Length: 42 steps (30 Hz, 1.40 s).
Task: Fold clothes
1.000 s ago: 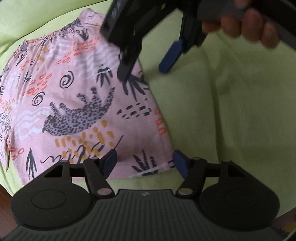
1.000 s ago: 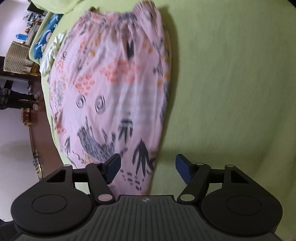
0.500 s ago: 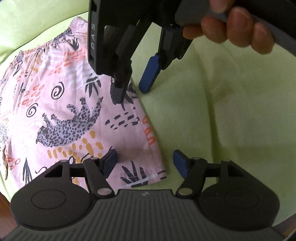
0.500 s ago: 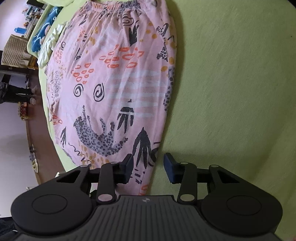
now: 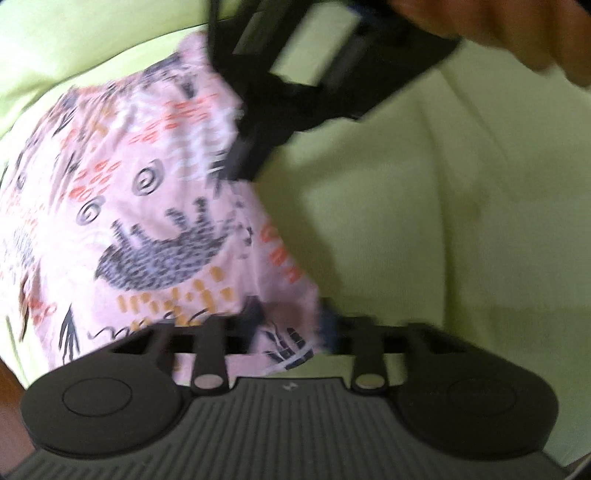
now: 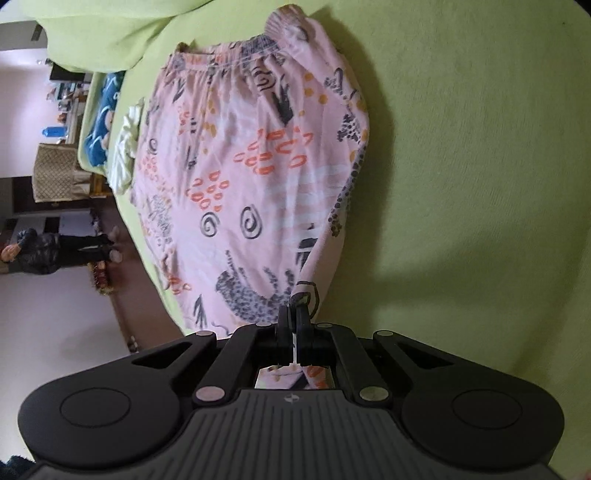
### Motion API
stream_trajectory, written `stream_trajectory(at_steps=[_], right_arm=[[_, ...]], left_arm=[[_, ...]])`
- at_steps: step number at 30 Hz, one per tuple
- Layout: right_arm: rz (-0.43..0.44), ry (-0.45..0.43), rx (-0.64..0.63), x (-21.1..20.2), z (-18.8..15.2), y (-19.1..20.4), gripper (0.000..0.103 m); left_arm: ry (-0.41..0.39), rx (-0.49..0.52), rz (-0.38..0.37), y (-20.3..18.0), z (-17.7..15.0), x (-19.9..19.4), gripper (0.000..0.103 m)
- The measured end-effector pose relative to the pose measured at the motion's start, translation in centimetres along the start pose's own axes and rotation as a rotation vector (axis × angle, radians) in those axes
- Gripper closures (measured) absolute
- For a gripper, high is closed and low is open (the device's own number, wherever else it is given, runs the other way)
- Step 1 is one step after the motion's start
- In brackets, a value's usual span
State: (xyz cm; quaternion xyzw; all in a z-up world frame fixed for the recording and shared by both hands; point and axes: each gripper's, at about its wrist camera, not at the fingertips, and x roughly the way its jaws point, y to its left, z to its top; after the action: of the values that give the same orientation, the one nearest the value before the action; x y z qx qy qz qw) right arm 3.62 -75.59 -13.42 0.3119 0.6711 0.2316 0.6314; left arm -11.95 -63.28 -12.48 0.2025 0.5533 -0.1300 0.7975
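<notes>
Both tongs had just been closing, each with pink cloth between the jaws. Right tongs (image 6: 294, 325) stood pinched tight on the hem edge of the shorts (image 6: 255, 177), a fold of cloth drawn up between the black fingers (image 6: 282, 325), more of it showing through the gap behind them. Left tongs (image 5: 291, 325) were blurred in the left wrist view; the hem corner lay between their jaws, which had narrowed toward it, though whether the pads pressed the cloth could not be made out in the smear.

Pink, printed with leopards, spirals, leaves and orange dashes, the shorts (image 5: 147, 206) lay flat on a lime-green sheet (image 6: 480, 166). In the right wrist view their long axis ran away from the camera: hem nearest, gathered elastic waistband (image 6: 236, 50) at the far end. The right side edge curved along bare sheet; the left edge lay near the sheet's drop-off.

Seen from the left wrist, the right tongs (image 5: 243, 162) came down from the top onto the shorts' edge, farther along the cloth than the left pair, a hand (image 5: 517, 33) gripping them above.

Beyond the shorts, a white garment (image 6: 123, 155) and blue cloth (image 6: 99, 125) lay by the far left edge.
</notes>
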Motion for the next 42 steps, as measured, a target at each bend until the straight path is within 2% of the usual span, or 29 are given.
stream_trajectory(at_steps=[1, 2, 5, 7, 8, 10, 12, 14, 15, 17, 20, 25, 27, 28, 29, 33, 35, 42], right_arm=[[-0.005, 0.013, -0.029, 0.1, 0.1, 0.4, 0.091], [-0.018, 0.025, -0.063, 0.1, 0.1, 0.7, 0.088], [-0.146, 0.046, -0.336, -0.3, 0.8, 3.2, 0.08], [-0.269, 0.034, -0.567, -0.8, 1.5, 4.9, 0.074], [-0.345, 0.015, -0.696, -1.0, 1.8, 5.7, 0.073], [-0.516, -0.018, -1.036, -0.9, 2.0, 7.4, 0.072], [-0.679, -0.051, -1.445, 0.0, 1.2, 7.7, 0.064], [-0.814, -0.057, -1.862, 0.6, 0.3, 5.6, 0.056], [-0.88, -0.041, -2.079, 1.4, 0.1, 4.2, 0.056], [-0.919, -0.007, -2.358, 2.0, 0.5, 1.7, 0.053], [-0.887, -0.003, -2.563, 2.5, 1.5, -0.5, 0.044], [-0.864, -0.052, -2.735, 3.9, 2.6, -1.5, 0.046], [-0.878, -0.024, -2.744, 4.5, 3.1, -1.1, 0.058], [-0.89, 0.005, -2.735, 4.8, 3.4, -0.7, 0.077], [-0.901, 0.034, -2.725, 5.1, 3.6, -0.4, 0.102], [-0.862, 0.112, -2.6, 4.7, 4.3, 3.3, 0.103], [-0.832, 0.126, -2.526, 4.5, 4.8, 6.2, 0.103], [-0.726, 0.147, -2.273, 5.8, 8.7, 18.7, 0.103]], left_arm=[[0.003, -0.012, -0.006, 0.6, -0.1, -0.1, 0.097], [0.006, -0.023, -0.014, 1.2, -0.2, -0.2, 0.098], [-0.001, -0.03, -0.019, 2.7, -0.5, -0.8, 0.099], [-0.019, -0.027, -0.026, 3.5, -0.6, -1.5, 0.099], [-0.028, -0.026, -0.028, 3.8, -0.6, -1.8, 0.099], [-0.041, -0.013, -0.031, 4.1, -0.6, -2.4, 0.099], [-0.045, -0.012, -0.037, 4.4, -0.6, -2.8, 0.099], [-0.042, -0.016, -0.047, 4.9, -0.5, -2.9, 0.099], [-0.041, -0.018, -0.048, 5.3, -0.3, -3.1, 0.099], [-0.041, -0.026, -0.048, 5.7, -0.2, -3.0, 0.099], [-0.037, -0.041, -0.047, 6.1, -0.4, -2.6, 0.099], [-0.041, -0.053, -0.058, 6.9, -1.2, -2.7, 0.099], [-0.047, -0.051, -0.071, 7.6, -1.4, -2.7, 0.099], [-0.052, -0.049, -0.079, 7.9, -1.6, -2.8, 0.099], [-0.057, -0.046, -0.088, 8.4, -1.7, -2.9, 0.099], [-0.091, -0.038, -0.109, 11.5, -2.3, -4.2, 0.099], [-0.105, -0.046, -0.09, 14.4, -2.6, -5.1, 0.099], [-0.1, -0.159, 0.025, 29.4, -2.7, -6.0, 0.099]])
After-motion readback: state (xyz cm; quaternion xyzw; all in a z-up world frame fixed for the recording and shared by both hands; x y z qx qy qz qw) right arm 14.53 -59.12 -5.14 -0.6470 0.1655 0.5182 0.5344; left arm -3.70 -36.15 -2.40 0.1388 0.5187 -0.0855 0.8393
